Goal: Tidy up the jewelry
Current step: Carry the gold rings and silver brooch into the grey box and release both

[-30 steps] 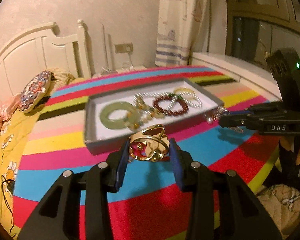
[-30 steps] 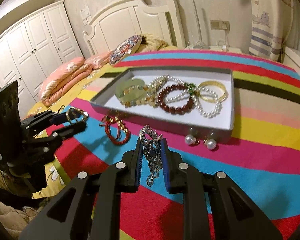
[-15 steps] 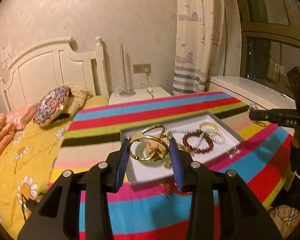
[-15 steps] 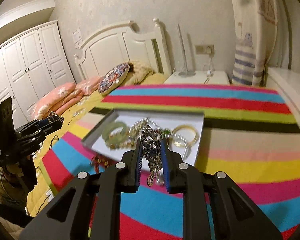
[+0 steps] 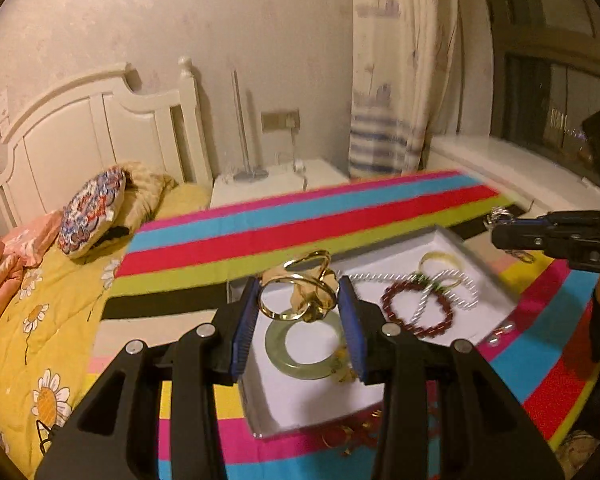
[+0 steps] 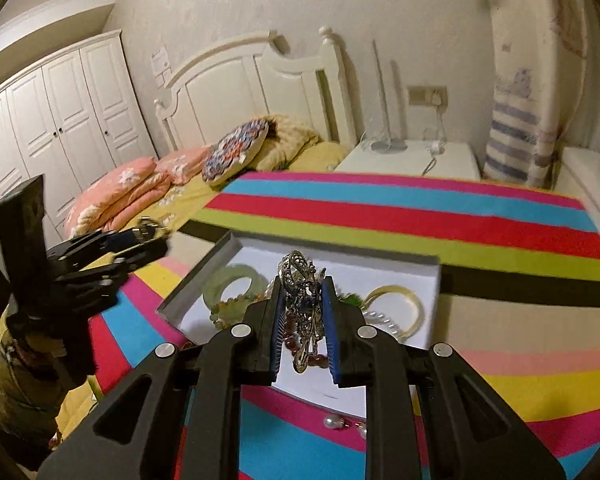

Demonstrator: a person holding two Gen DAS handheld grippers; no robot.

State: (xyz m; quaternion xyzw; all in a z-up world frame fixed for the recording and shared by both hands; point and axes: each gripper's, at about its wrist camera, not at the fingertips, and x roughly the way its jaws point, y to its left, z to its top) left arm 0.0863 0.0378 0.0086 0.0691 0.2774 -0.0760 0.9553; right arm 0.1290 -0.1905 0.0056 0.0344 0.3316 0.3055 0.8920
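My left gripper [image 5: 299,300] is shut on a gold brooch of linked rings [image 5: 300,292] and hangs over the near part of the white tray [image 5: 380,394]. Inside the tray lie a jade bangle [image 5: 284,354], a dark red bead bracelet [image 5: 418,312], a pearl string [image 5: 456,292] and a thin gold bangle [image 5: 438,260]. My right gripper [image 6: 303,312] is shut on a silver filigree ornament [image 6: 302,304] above the same tray [image 6: 204,292]. Each gripper shows at the other view's edge: right gripper [image 5: 500,226], left gripper [image 6: 156,236].
The tray lies on a bright striped cloth [image 6: 400,216] over a bed. Pearl earrings [image 6: 334,422] and a red-gold piece [image 5: 360,434] lie on the cloth before the tray. A yellow quilt [image 5: 28,320], pillows [image 6: 236,150], headboard and nightstand [image 6: 412,158] stand beyond.
Both grippers have risen and pulled back with their pieces still held. The tray now sits lower and nearer the fingertips in both views, and more of the room shows.
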